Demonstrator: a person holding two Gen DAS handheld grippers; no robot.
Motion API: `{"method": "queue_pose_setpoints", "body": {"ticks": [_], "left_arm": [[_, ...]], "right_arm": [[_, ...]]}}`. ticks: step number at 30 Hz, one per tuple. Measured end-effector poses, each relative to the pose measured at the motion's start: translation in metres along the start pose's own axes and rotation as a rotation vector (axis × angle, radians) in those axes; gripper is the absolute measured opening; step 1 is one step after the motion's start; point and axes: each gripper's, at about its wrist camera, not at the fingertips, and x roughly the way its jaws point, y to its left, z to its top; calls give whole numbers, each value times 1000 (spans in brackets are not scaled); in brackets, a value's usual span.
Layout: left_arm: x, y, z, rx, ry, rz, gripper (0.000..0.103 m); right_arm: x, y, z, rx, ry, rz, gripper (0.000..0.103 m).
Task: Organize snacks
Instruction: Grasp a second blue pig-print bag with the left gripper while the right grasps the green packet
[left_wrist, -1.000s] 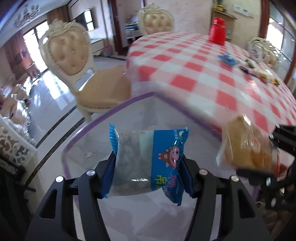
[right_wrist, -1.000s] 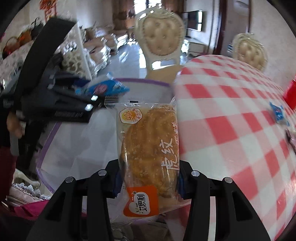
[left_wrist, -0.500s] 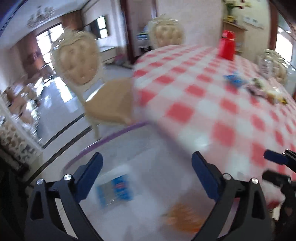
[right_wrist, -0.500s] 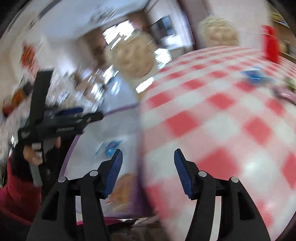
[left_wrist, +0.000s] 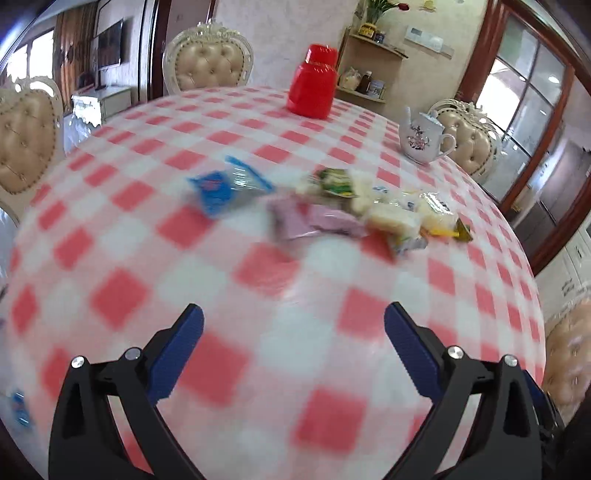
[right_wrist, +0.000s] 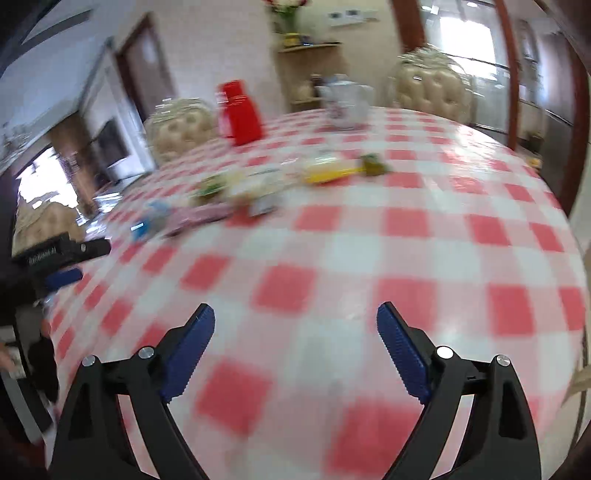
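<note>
Your left gripper (left_wrist: 293, 317) stood wide with nothing between its 2 blue pads (left_wrist: 177, 354), over the red-and-white checked tablecloth (left_wrist: 122, 295). Your right gripper (right_wrist: 295, 317) had its jaws opening at this moment, also with nothing between them, above the same cloth.

The snacks (left_wrist: 332, 210) lay in a loose pile well ahead of your left gripper, slightly to its right; a blue packet (left_wrist: 218, 190) sat apart at the pile's left end, a pink packet (left_wrist: 314, 221) nearest you, pale wrapped cakes (left_wrist: 395, 219) further right. The picture was blurred, so I could not read any wrapper. Beyond the pile stood a red jar (left_wrist: 314, 83) and a white teapot (left_wrist: 423, 136).

From your right gripper, the same pile lay ahead and to its left, with a yellow packet (right_wrist: 328, 173) at its right end. The left gripper's tip showed at that view's left edge.
</note>
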Motion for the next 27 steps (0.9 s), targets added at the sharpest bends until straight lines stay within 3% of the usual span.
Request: {"method": "queue_pose_setpoints", "body": {"ticks": [3,6,9,14,17,22,24,26,27], "left_arm": [[33,-29,2,-23,-9,-6,98],[65,-51,-1,-66,-37,15,98],[83,-58,2,-99,-36,30,98],[74,-62,3,-14,-137,0,98],[75,-61,2,0,-123,-76,99],[83,-62,6,-14,-92,-98,99],[84,-62,6,-18,-90,-103,99],[85,-62,7,-19,-84,-109,99],[86,-61,7,-23,-79,-111,99]], "right_arm": [[36,-36,31,25,9,-82,87],[77,-68,58,66,40,-96,87],[109,-75,82,27,52,-107,87],[172,-82,128,-37,109,-129,87],[205,-84,153,-98,121,-140,87],[243,-82,179,-182,167,-147,86],[253,-80,180,-206,210,-112,69],[247,-76,177,-218,193,-69,43],[244,-74,175,-221,188,-70,41]]}}
